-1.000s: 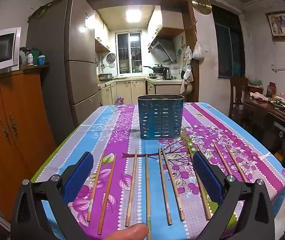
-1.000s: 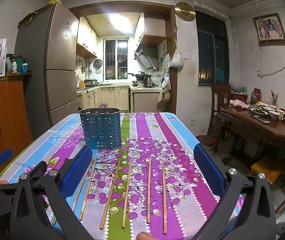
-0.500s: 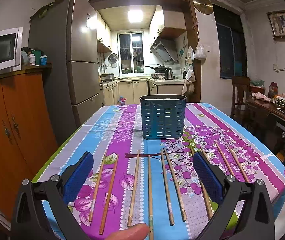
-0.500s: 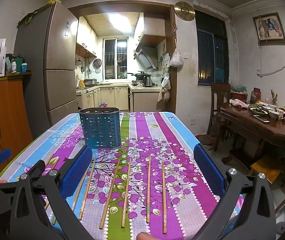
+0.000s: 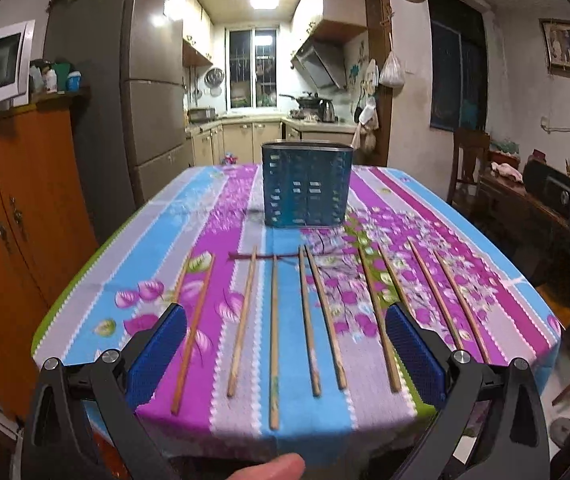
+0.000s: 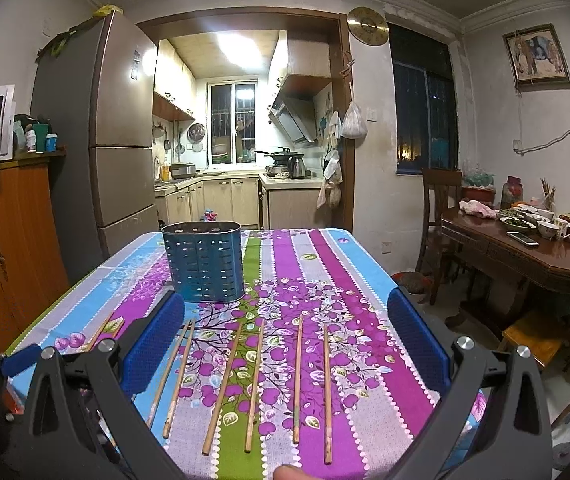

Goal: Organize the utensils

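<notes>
Several wooden chopsticks lie side by side near the front edge of the table, on its striped floral cloth; they also show in the right wrist view. A blue perforated utensil holder stands upright behind them, empty as far as I can see, also in the right wrist view. My left gripper is open and empty, above the near ends of the chopsticks. My right gripper is open and empty over the right-hand chopsticks. The left gripper's blue pad shows at the right view's left edge.
An orange cabinet and a grey fridge stand left of the table. A dark wooden table with dishes and a chair stand to the right. The kitchen lies behind.
Both grippers have pulled back and risen, so the table's front edge now shows in the left view. Chopsticks and holder have not moved. Both stay open.
</notes>
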The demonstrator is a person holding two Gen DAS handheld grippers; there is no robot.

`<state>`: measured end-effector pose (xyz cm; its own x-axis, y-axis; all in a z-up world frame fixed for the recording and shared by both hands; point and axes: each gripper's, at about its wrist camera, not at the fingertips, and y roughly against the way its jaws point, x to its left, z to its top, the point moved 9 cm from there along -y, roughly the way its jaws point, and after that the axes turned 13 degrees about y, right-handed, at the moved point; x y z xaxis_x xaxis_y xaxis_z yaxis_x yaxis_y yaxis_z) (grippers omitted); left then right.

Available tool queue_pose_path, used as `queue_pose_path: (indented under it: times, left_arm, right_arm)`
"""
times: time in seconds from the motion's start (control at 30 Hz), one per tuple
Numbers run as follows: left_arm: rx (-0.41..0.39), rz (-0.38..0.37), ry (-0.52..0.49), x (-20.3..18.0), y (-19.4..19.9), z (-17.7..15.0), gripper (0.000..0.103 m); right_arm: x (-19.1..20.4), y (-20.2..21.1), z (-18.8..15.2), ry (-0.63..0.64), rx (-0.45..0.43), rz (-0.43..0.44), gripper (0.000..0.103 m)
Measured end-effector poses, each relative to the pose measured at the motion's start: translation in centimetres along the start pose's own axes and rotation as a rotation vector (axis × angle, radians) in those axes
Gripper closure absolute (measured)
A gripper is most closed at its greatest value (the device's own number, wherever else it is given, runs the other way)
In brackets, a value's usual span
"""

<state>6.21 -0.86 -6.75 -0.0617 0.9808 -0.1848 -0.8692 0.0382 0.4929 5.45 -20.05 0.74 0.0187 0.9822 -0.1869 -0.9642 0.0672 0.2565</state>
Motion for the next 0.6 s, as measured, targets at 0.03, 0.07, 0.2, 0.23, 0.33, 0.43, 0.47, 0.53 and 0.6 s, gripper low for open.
queue_pose_path:
  times: [0.03,0.07,0.2,0.23,0.33,0.43,0.47,0.53,0.6]
  left_arm:
    - [0.007,0.001,0.003,0.0,0.1,-0.2,0.003]
    - [0.01,0.003,0.008,0.1,0.2,-0.3,0.003]
    - [-0.015,0.03,0.023,0.8,1.2,0.1,0.003]
    - [-0.014,0.023,0.031,0.8,1.4,0.1,0.003]
    - [0.005,-0.007,0.047,0.9,1.6,-0.2,0.003]
    - [0.016,-0.019,0.041,0.7,1.7,-0.5,0.003]
    - [0.016,-0.021,0.036,0.6,1.7,-0.6,0.003]
    - [0.018,-0.026,0.028,0.3,1.7,-0.6,0.003]
    - [0.026,-0.037,0.023,0.1,1.6,-0.8,0.003]
  right_arm:
    - [-0.1,0.1,-0.1,-0.015,0.0,0.012,0.005]
    - [-0.1,0.2,-0.2,-0.027,-0.001,0.021,0.005]
    - [-0.6,0.5,-0.7,-0.089,-0.007,0.042,0.005]
    - [-0.7,0.5,-0.7,-0.098,-0.006,0.046,0.005]
    - [-0.8,0.4,-1.2,-0.119,0.009,0.082,0.005]
    - [-0.5,0.4,-1.3,-0.132,0.013,0.111,0.005]
    - [-0.4,0.5,-1.3,-0.146,0.007,0.126,0.005]
    - [-0.5,0.6,-1.4,-0.168,0.0,0.145,0.005]
    - [-0.7,0.7,-1.5,-0.19,-0.006,0.155,0.005]
